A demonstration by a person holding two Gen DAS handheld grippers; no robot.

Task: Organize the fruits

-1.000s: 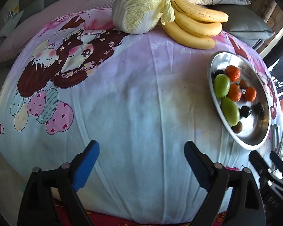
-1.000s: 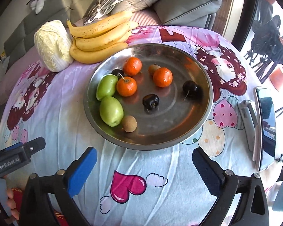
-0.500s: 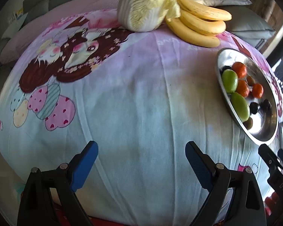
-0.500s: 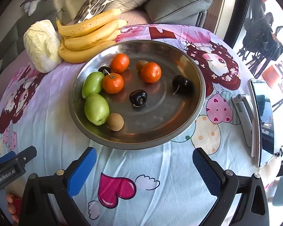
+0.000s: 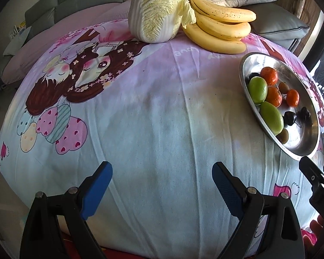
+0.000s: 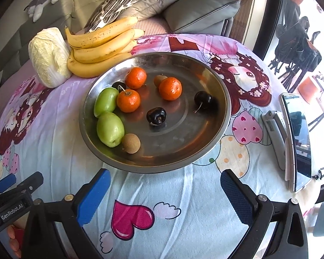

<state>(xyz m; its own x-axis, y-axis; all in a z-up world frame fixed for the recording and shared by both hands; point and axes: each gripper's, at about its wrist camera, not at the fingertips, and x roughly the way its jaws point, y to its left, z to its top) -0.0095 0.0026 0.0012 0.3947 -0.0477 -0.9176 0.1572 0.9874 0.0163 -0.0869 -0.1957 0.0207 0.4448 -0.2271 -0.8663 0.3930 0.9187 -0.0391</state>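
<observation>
A pale blue and pink cartoon cloth, printed with brown-haired girls and dotted hearts, is seen over the counter. Yellow, brown-speckled bananas and a creamy white-green cabbage are shown at the far edge. In the silver metal dish, three orange tangerines, two green fruits, dark, nearly black cherries and tan-brown longans are picked out. Blue-padded black fingers are framed below.

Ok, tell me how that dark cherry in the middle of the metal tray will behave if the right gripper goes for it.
The cherry is round and glossy, so it will probably slip or roll on the smooth steel tray if nudged. It looks small against the open right gripper, so it is likely light and easily bruised; a gentle, centred pinch seems wise.
</observation>
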